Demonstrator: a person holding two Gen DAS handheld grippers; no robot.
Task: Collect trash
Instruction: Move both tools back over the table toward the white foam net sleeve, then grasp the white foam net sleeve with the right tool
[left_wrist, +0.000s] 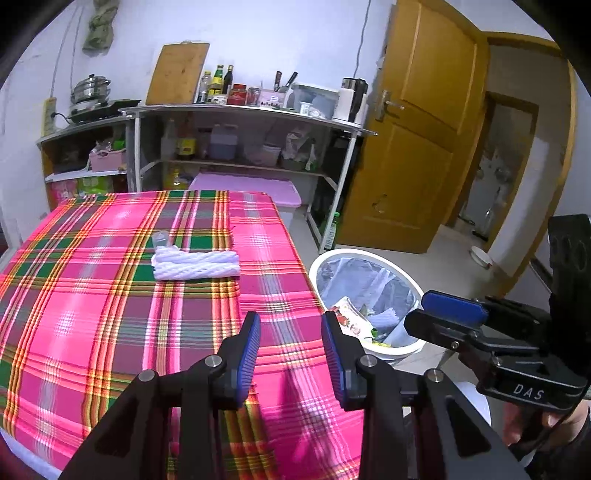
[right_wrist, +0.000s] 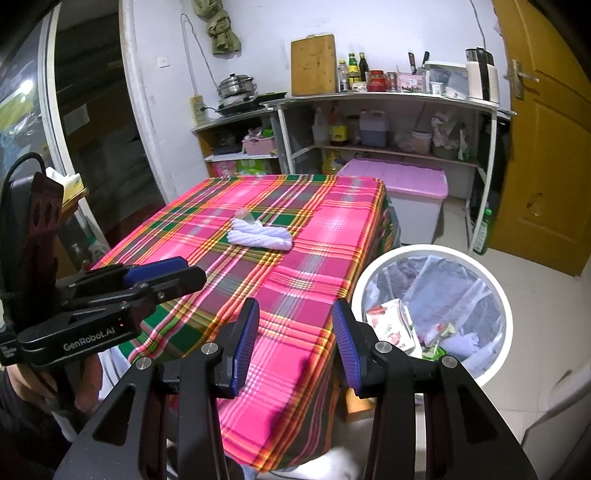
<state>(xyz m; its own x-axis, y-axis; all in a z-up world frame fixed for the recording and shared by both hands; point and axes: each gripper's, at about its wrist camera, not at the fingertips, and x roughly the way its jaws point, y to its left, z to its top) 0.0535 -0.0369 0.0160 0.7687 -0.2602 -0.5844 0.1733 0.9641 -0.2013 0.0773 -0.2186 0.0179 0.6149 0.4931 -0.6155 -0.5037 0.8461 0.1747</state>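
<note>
A white foam net sleeve (left_wrist: 195, 266) (right_wrist: 260, 236) lies flat near the middle of the pink plaid tablecloth (left_wrist: 92, 314) (right_wrist: 295, 266). Just behind it, touching it, lies a small clear plastic cup (left_wrist: 161, 239) (right_wrist: 245, 216). A white trash bin (left_wrist: 364, 254) (right_wrist: 424, 250) with a clear liner stands on the floor at the table's right side. Inside it are a printed carton (left_wrist: 349, 314) (right_wrist: 391, 325) and other scraps. My left gripper (left_wrist: 291, 325) (right_wrist: 194, 271) hovers open over the table's near edge, holding nothing. My right gripper (right_wrist: 295, 314) (left_wrist: 417, 314) is open and bare between table corner and bin.
A pink-lidded storage box (right_wrist: 406, 177) sits on the floor behind the table. Metal shelves (left_wrist: 240, 110) with bottles, jars and a cutting board line the back wall. A wooden door (left_wrist: 417, 147) stands open at the right, with a green bottle (right_wrist: 484, 229) by the shelf leg.
</note>
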